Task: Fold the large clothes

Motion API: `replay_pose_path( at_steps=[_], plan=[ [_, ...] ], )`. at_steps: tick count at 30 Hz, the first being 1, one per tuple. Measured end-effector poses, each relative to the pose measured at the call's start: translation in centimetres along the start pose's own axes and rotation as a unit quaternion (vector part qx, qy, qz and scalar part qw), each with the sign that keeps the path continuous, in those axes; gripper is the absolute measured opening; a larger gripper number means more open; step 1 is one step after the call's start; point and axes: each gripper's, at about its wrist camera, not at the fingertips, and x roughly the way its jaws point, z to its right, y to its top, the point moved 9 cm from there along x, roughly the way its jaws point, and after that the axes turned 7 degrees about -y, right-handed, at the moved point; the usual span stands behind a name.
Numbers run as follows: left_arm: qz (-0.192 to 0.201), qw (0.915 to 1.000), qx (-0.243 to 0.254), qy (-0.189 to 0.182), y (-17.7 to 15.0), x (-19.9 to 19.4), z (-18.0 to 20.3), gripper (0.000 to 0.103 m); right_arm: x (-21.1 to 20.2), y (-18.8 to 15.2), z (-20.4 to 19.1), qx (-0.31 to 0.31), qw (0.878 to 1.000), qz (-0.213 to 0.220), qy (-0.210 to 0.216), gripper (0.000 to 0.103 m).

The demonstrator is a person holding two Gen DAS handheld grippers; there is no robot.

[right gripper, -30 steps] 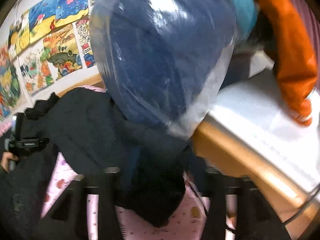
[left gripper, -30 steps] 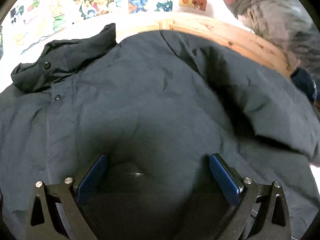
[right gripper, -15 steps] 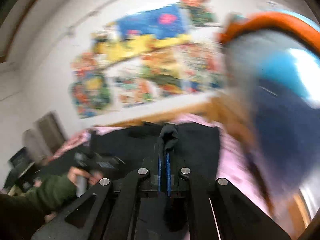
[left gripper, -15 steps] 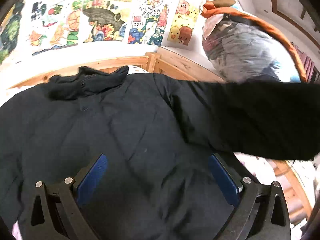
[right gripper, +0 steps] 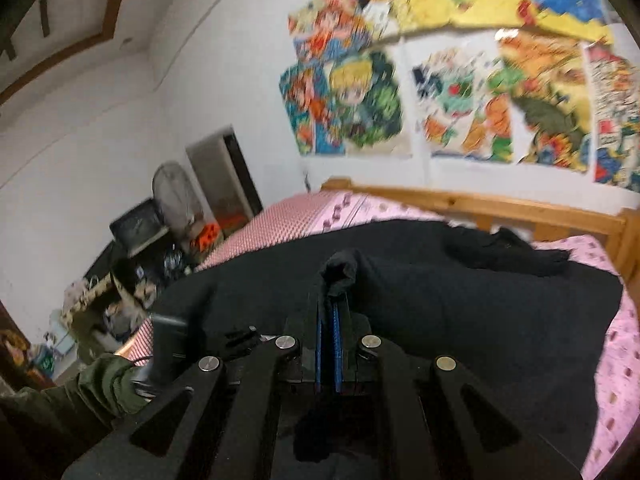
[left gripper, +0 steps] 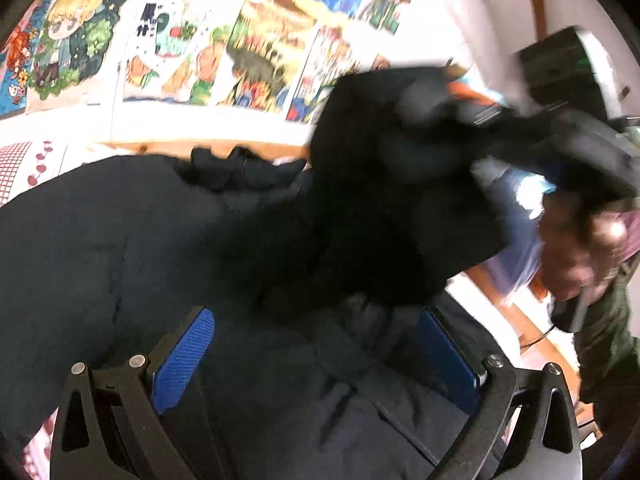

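A large dark navy jacket (left gripper: 120, 264) lies spread on the bed, collar (left gripper: 236, 168) toward the headboard. My left gripper (left gripper: 316, 344) is open low over the jacket body, holding nothing. My right gripper (right gripper: 329, 312) is shut on the end of the jacket's sleeve (right gripper: 340, 272) and holds it up above the jacket (right gripper: 460, 312). In the left wrist view the lifted sleeve (left gripper: 400, 200) hangs blurred across the right side, with the right gripper (left gripper: 580, 152) at its end.
The bed has a pink patterned sheet (right gripper: 616, 360) and a wooden headboard (right gripper: 500, 204). Posters (right gripper: 480, 112) cover the wall. A fan and clutter (right gripper: 168, 216) stand at the left. A green-sleeved arm (right gripper: 96, 384) holds the left gripper.
The right gripper has swung the pinched sleeve up and leftward over the jacket body. The left gripper stays open over the jacket, tilting upward toward the wall.
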Motion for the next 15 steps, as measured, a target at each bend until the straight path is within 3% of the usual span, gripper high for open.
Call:
replay_pose_path(
  at_steps=[3,6,7,9,10,13,15],
  plan=[
    [0.002,0.9992,-0.026,-0.029,-0.2,0.8,-1.2,0.103,3.5,-0.9,0.2,0.004,0.999,-0.042,0.009,0.005],
    [-0.027,0.9978,-0.057,-0.016,-1.3,2.7,-3.4,0.103,6.6,-1.2,0.9,0.011,0.996,-0.08,0.023,0.007],
    [-0.036,0.9972,-0.065,-0.013,-1.6,3.2,-3.8,0.103,7.6,-1.8,0.9,0.017,0.995,-0.095,0.029,0.014],
    [-0.075,0.992,-0.101,-0.003,-2.9,5.0,-5.5,0.103,9.2,-2.0,1.7,0.034,0.992,-0.115,0.043,0.044],
    [-0.09,0.9891,-0.116,0.008,-3.5,5.8,-6.4,0.103,9.7,-2.2,2.3,0.045,0.991,-0.118,0.043,0.064],
    [-0.145,0.9704,-0.19,0.035,-5.7,8.0,-9.6,0.102,9.3,-3.6,4.2,0.073,0.99,-0.115,0.039,0.066],
    [-0.148,0.9604,-0.231,0.048,-6.3,8.4,-11.3,0.102,8.5,-4.8,6.3,0.094,0.989,-0.113,0.02,0.066]
  ],
)
